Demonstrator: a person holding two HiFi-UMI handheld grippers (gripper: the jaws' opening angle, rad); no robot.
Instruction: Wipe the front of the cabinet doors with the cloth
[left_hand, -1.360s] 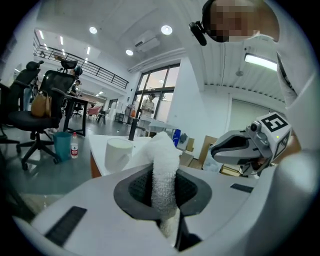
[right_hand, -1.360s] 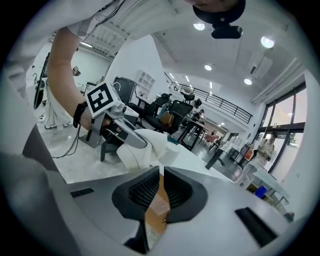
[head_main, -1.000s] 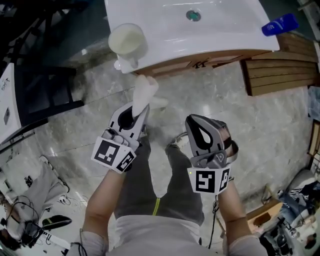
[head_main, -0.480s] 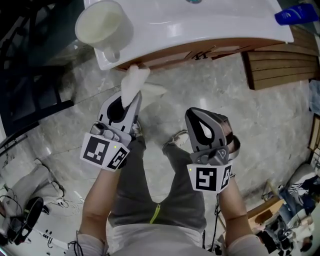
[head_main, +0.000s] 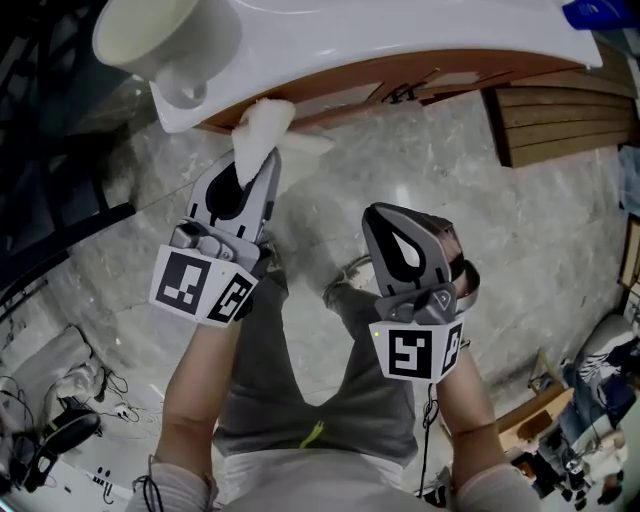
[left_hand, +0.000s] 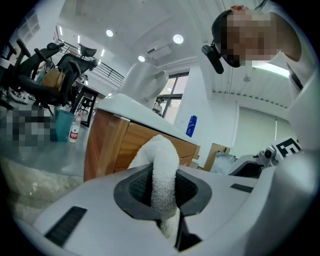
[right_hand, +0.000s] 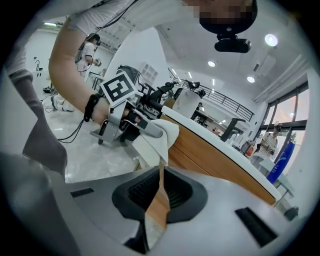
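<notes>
A white cloth (head_main: 262, 125) is pinched in my left gripper (head_main: 262, 160), which is shut on it. The cloth's free end lies against the wooden cabinet front (head_main: 340, 88) just below the white counter's left corner. In the left gripper view the cloth (left_hand: 162, 170) arches up from between the jaws towards the cabinet (left_hand: 120, 145). My right gripper (head_main: 393, 222) hangs lower over the floor, shut with nothing in it. In the right gripper view its jaws (right_hand: 159, 195) stand together, and the cloth (right_hand: 160, 137) and cabinet doors (right_hand: 215, 155) lie ahead.
A white mug (head_main: 165, 35) stands on the white counter (head_main: 400, 30) above the cloth. A blue bottle (head_main: 600, 12) sits at the counter's right end. A slatted wooden panel (head_main: 560, 120) lies on the right. Cables and gear (head_main: 60, 420) litter the floor left.
My left gripper has carried the cloth forward and up, from just short of the cabinet to against its front. The view has shifted closer to the counter. The right gripper has barely moved.
</notes>
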